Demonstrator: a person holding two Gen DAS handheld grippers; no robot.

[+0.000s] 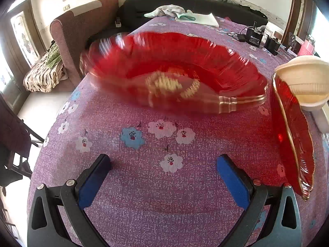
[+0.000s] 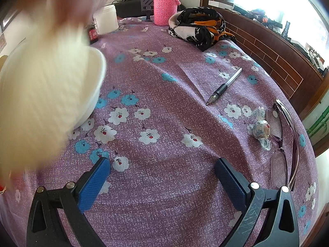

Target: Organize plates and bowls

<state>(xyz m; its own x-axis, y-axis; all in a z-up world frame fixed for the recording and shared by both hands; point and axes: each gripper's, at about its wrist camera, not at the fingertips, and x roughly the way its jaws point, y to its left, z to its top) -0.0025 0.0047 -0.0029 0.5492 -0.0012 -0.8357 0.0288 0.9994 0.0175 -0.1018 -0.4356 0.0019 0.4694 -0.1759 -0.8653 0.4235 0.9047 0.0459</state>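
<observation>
Cloth [image 1: 156, 185] with a flower print fills both views, and both of my grippers hang over it with jaws spread wide and nothing between the blue pads. Ahead of my left gripper [image 1: 163, 165] a red plate [image 1: 174, 70] is smeared by blur, so I cannot tell whether it rests on the cloth or is lifted off it. To its right a second red plate [image 1: 292, 144] stands on edge, with a cream bowl [image 1: 306, 82] at its top and partly cut off by the frame. Only my right view shows the pen [image 2: 224, 86], the wrapped sweets [image 2: 260, 129] and the glasses [image 2: 281, 144] near the right table edge, plus the pink flask [image 2: 165, 6], white tub [image 2: 107, 19] and scarf [image 2: 197, 26] at the far end. Left of my right gripper [image 2: 162, 167] a large cream bowl [image 2: 47, 94] is badly blurred and runs out of frame; a pinkish smear above it is too vague to name. Between that bowl and the pen lies bare cloth. In my left view the table's left edge drops off beside a brown sofa [image 1: 82, 30].
</observation>
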